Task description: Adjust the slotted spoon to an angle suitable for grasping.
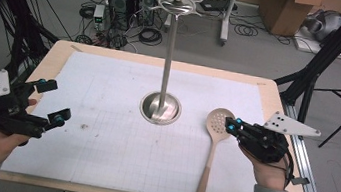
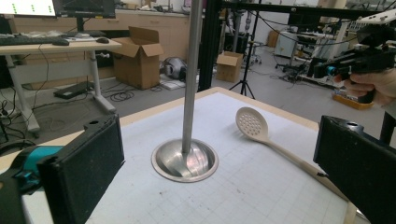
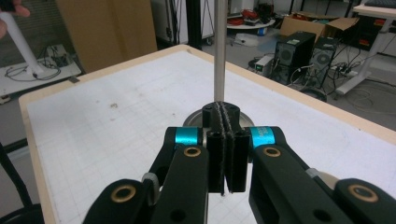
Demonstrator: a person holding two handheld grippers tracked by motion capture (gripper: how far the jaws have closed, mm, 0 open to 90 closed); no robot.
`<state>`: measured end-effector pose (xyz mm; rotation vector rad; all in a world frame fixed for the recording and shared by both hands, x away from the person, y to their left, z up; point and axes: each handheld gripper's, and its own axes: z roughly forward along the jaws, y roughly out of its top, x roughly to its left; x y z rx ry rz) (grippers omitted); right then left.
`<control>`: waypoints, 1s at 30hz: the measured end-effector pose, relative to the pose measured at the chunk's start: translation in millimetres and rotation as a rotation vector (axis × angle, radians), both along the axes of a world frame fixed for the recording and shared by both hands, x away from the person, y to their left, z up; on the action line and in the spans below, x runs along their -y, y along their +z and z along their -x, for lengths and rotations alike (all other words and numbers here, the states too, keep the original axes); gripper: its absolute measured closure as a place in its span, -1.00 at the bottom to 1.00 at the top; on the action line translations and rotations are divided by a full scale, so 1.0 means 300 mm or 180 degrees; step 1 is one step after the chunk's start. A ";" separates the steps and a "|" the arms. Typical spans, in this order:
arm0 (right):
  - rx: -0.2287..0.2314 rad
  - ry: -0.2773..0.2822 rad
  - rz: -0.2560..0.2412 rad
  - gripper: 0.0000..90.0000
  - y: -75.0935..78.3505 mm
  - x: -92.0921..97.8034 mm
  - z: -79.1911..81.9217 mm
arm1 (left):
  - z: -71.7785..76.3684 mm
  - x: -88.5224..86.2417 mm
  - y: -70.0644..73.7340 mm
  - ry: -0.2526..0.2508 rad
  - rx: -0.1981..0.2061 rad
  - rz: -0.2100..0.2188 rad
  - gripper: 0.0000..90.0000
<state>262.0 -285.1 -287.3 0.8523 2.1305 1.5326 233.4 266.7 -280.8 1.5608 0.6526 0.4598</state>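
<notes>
The slotted spoon (image 1: 215, 137) lay right of the stand (image 1: 161, 106), bowl far. The right gripper (image 1: 230, 124) hovered at its bowl, jaws clenched empty; approaching so, it risked shoving the spoon aside. The left gripper (image 1: 51, 102) waited released.

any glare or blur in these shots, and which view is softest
High view: even light, soft sheen on the stand's base, slotted spoon fairly sharp. Left claw view: bright reflection on the base, near pads slightly soft. Right claw view: the right claw is sharp, the background a little soft.
</notes>
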 end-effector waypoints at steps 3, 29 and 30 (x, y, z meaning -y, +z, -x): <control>-0.0007 0.0001 -0.0001 0.98 -0.011 0.003 -0.004 | -0.001 0.003 0.000 0.0008 0.0017 0.0007 -0.95; -0.0093 0.0477 0.0040 0.98 -0.128 0.015 -0.043 | 0.000 0.022 0.010 -0.0131 0.0056 0.0016 -0.95; -0.0091 0.0518 0.0027 0.98 -0.133 0.015 -0.044 | 0.000 0.021 0.010 -0.0127 0.0057 0.0019 -0.95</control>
